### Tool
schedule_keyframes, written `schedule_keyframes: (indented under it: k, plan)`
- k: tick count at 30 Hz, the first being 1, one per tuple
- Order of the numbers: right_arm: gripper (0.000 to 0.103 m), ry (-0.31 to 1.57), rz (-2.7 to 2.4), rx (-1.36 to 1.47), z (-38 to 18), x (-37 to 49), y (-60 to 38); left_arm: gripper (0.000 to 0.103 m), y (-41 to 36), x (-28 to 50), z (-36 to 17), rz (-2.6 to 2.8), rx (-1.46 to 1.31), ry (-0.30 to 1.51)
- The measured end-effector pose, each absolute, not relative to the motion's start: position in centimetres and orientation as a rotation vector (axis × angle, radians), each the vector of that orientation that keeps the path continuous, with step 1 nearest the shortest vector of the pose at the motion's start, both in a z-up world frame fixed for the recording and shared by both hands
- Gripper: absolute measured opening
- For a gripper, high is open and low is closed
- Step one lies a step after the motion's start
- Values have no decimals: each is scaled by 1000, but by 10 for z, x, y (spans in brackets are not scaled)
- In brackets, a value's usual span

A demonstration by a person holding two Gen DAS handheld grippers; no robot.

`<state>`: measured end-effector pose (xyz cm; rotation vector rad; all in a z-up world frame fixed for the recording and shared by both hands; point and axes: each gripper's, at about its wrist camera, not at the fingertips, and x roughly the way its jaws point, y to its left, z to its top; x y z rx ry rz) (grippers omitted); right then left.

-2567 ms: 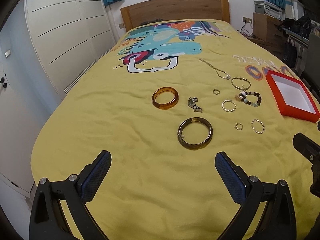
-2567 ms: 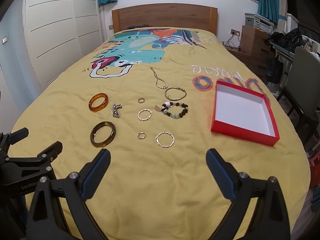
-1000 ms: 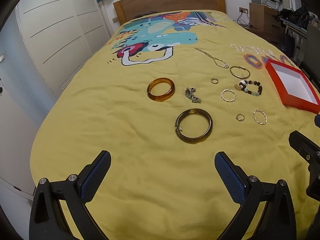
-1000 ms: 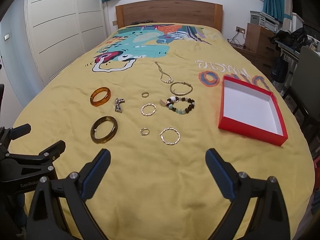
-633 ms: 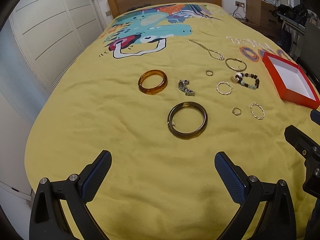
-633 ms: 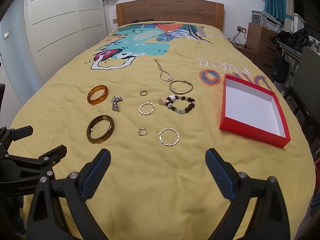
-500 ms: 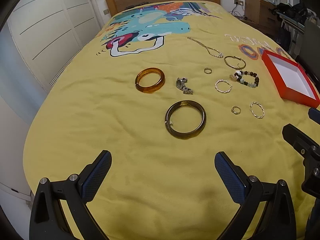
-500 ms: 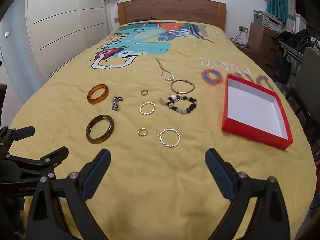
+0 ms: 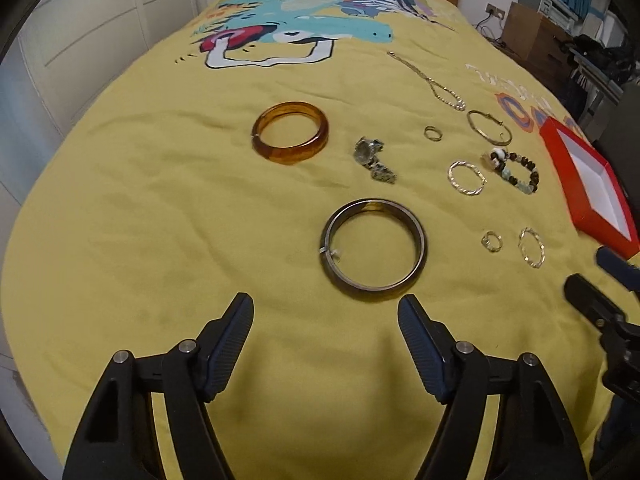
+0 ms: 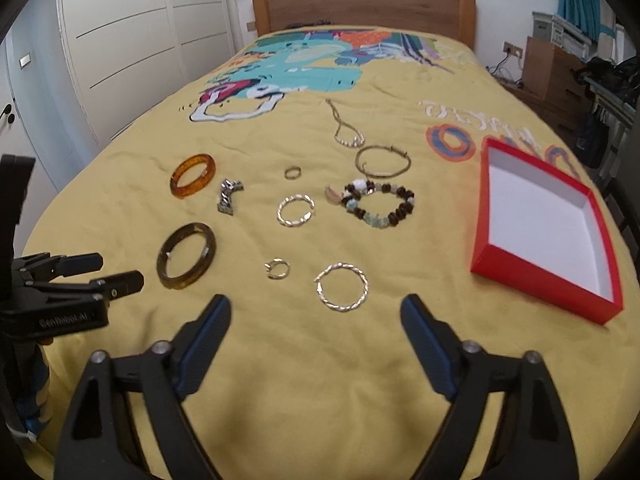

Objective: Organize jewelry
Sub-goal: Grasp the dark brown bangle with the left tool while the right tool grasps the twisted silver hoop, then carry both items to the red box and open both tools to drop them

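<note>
From the left wrist view, the left gripper (image 9: 325,314) hangs over the yellow bedspread (image 9: 140,220) with its jaws fairly wide and closing; nothing is between them. Just ahead of the fingertips lies the dark bangle (image 9: 374,249). Farther off sit the amber bangle (image 9: 291,132) and a small watch (image 9: 374,159). To the right are a twisted silver ring-bracelet (image 9: 467,177), a beaded bracelet (image 9: 515,171), a thin gold hoop (image 9: 489,127), a chain necklace (image 9: 434,82) and two small rings (image 9: 433,133) (image 9: 491,241). The red box (image 9: 568,176) at the right edge looks empty.

From the right wrist view, the right gripper (image 10: 316,312) also has its jaws fairly wide and closing on nothing. A twisted silver hoop (image 10: 341,286) lies just ahead of it, between the fingertips' lines. The red box stands well to the right, its white floor bare.

Judging by this, the sorting has not begun: every piece of jewelry lies loose on the bed, none in the box. Each gripper seems lined up for a first pick.
</note>
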<state>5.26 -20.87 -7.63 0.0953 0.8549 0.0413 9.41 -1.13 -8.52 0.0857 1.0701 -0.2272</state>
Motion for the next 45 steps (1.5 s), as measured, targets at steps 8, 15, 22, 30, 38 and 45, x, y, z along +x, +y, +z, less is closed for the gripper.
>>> schedule_keyframes:
  k: [8, 15, 22, 30, 38, 45]
  plan:
    - [60, 910, 58, 117, -103, 81, -227, 66, -30, 112, -88, -312, 62, 1046]
    - [59, 935, 108, 103, -116, 96, -229, 36, -65, 125, -112, -381, 151, 1106]
    - [39, 980, 130, 71, -134, 107, -227, 11, -80, 130, -126, -351, 236, 1102]
    - [37, 953, 151, 89, -119, 96, -231, 8, -72, 122, -100, -285, 223, 1035]
    - [37, 838, 75, 122, -63, 62, -289, 8, -121, 113, -35, -445, 170, 955]
    - [37, 796, -93, 146, -34, 46, -400, 8, -243, 113, -4, -740, 133, 948]
